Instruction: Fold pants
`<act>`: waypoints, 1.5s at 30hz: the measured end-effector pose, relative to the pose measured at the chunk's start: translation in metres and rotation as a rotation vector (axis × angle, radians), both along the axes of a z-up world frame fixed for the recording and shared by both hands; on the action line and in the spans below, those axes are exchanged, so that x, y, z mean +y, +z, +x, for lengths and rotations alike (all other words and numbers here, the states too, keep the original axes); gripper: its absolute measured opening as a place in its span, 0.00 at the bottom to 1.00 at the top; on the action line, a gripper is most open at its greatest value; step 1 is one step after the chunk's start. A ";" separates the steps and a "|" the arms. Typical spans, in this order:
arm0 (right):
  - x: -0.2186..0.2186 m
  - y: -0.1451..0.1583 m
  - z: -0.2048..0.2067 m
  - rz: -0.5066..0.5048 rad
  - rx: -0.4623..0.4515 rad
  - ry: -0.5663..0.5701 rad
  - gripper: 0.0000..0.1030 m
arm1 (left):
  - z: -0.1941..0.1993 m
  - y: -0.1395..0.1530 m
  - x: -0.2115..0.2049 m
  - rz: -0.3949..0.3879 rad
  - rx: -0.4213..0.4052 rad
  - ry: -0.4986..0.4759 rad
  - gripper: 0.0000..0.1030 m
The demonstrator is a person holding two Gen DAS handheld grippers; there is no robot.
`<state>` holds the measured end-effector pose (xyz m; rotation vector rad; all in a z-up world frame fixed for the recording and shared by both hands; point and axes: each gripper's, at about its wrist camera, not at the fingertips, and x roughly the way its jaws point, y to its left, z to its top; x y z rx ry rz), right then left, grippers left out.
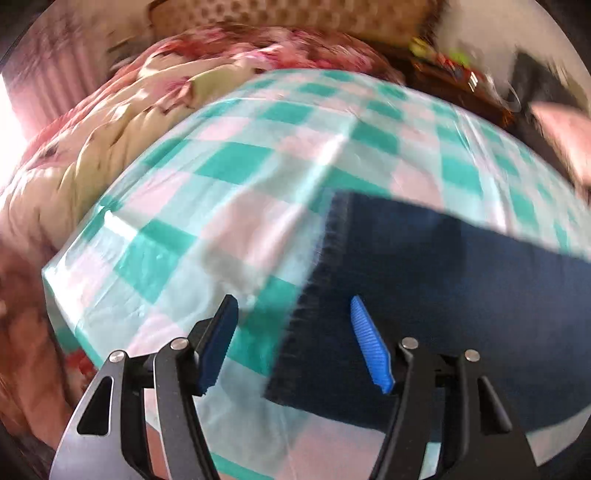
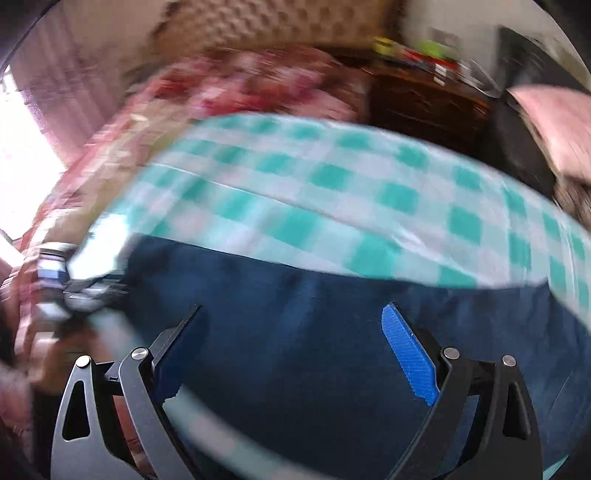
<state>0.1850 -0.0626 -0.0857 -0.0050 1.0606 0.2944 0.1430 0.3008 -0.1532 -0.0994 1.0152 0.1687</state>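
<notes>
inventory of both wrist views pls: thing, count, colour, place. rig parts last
pants: 1, dark navy, lying flat on the near part of the cloth; frayed end at its left in the left wrist view
checked cloth: 1, teal, pink and white squares, covering the work surface
floral quilt: 1, red, pink and cream, bunched behind and left of the cloth
headboard: 1, tan, tufted, at the far top
wooden stand: 1, dark brown, far right, with blurred small items on top
left tool: 1, black with blue pads, open, over the pants' frayed end
right tool: 1, black with blue pads, open, above the pants
</notes>
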 end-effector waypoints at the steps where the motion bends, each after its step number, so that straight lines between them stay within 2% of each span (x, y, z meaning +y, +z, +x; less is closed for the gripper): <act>1: -0.008 -0.023 0.006 -0.011 0.032 -0.042 0.84 | -0.002 0.008 -0.002 0.013 -0.035 -0.005 0.59; 3: -0.018 -0.049 0.014 -0.025 0.044 -0.086 0.83 | -0.005 0.023 -0.016 0.007 -0.100 -0.068 0.59; 5: -0.027 -0.070 0.019 -0.079 0.024 -0.127 0.78 | -0.002 0.030 -0.034 -0.033 -0.134 -0.146 0.58; 6: -0.029 -0.074 0.019 -0.091 0.014 -0.137 0.77 | 0.000 0.031 -0.041 -0.050 -0.140 -0.184 0.54; 7: -0.031 -0.080 0.020 -0.114 -0.009 -0.153 0.77 | 0.005 0.031 -0.050 -0.065 -0.149 -0.231 0.44; 9: -0.035 -0.089 0.023 -0.154 -0.016 -0.181 0.75 | 0.019 0.026 -0.059 -0.075 -0.138 -0.269 0.33; 10: -0.040 -0.096 0.026 -0.154 -0.007 -0.197 0.73 | 0.029 0.020 -0.059 -0.081 -0.116 -0.268 0.27; 11: -0.043 -0.099 0.029 -0.142 -0.003 -0.208 0.74 | 0.037 0.014 -0.058 -0.082 -0.093 -0.269 0.27; 13: -0.045 -0.101 0.030 -0.145 -0.034 -0.214 0.74 | 0.048 0.001 -0.053 -0.031 -0.043 -0.235 0.24; 14: -0.045 -0.100 0.031 -0.148 -0.039 -0.209 0.74 | 0.053 -0.003 -0.042 -0.044 -0.034 -0.215 0.12; 16: -0.046 -0.099 0.032 -0.140 -0.036 -0.207 0.74 | 0.054 -0.001 -0.019 -0.094 -0.044 -0.169 0.03; 17: -0.048 -0.097 0.032 -0.130 -0.034 -0.213 0.74 | 0.051 0.002 -0.013 -0.104 -0.050 -0.154 0.02; 18: -0.049 -0.093 0.029 -0.118 -0.040 -0.223 0.74 | 0.045 0.008 -0.008 -0.088 -0.066 -0.130 0.03; 19: -0.050 -0.086 0.023 -0.104 -0.064 -0.225 0.74 | 0.033 0.019 -0.001 -0.056 -0.094 -0.092 0.15; 20: -0.049 -0.079 0.016 -0.105 -0.087 -0.216 0.75 | 0.022 0.025 0.002 -0.075 -0.118 -0.082 0.22; 22: -0.047 -0.070 -0.004 -0.105 -0.119 -0.184 0.76 | -0.007 0.033 0.004 -0.150 -0.164 -0.089 0.22; 24: -0.045 -0.069 -0.027 -0.090 -0.109 -0.164 0.76 | -0.031 0.032 -0.004 -0.133 -0.173 -0.130 0.22; 26: -0.044 -0.072 -0.044 -0.072 -0.099 -0.151 0.76 | -0.046 0.020 -0.008 -0.124 -0.142 -0.158 0.24; 27: -0.043 -0.074 -0.050 -0.074 -0.095 -0.148 0.76 | -0.048 0.010 -0.006 -0.088 -0.112 -0.140 0.21; 28: -0.042 -0.078 -0.058 -0.078 -0.091 -0.140 0.76 | -0.051 0.006 0.000 -0.047 -0.111 -0.108 0.06; 29: -0.040 -0.082 -0.064 -0.087 -0.086 -0.127 0.76 | -0.056 0.007 0.006 -0.029 -0.113 -0.065 0.18; 30: -0.040 -0.085 -0.068 -0.097 -0.082 -0.120 0.76 | -0.059 0.010 0.014 -0.027 -0.114 -0.017 0.22; 32: -0.042 -0.088 -0.076 -0.133 -0.096 -0.124 0.76 | -0.069 0.020 0.023 -0.077 -0.147 0.050 0.24; 34: -0.050 -0.088 -0.079 -0.148 -0.118 -0.159 0.76 | -0.078 0.027 0.013 -0.126 -0.170 0.023 0.25; 37: -0.061 -0.099 -0.073 -0.164 -0.109 -0.176 0.77 | -0.080 0.022 -0.009 -0.120 -0.157 -0.028 0.28; 39: -0.064 -0.102 -0.074 -0.153 -0.136 -0.171 0.80 | -0.075 0.006 -0.021 -0.069 -0.099 -0.025 0.31; 40: -0.065 -0.102 -0.074 -0.153 -0.138 -0.168 0.80 | -0.073 -0.001 -0.024 -0.022 -0.065 0.014 0.31; 42: -0.067 -0.096 -0.075 -0.150 -0.135 -0.163 0.79 | -0.078 0.003 -0.028 -0.051 -0.101 0.026 0.29; 45: -0.081 -0.083 -0.072 -0.103 -0.177 -0.167 0.77 | -0.074 0.022 -0.062 -0.041 -0.172 -0.117 0.40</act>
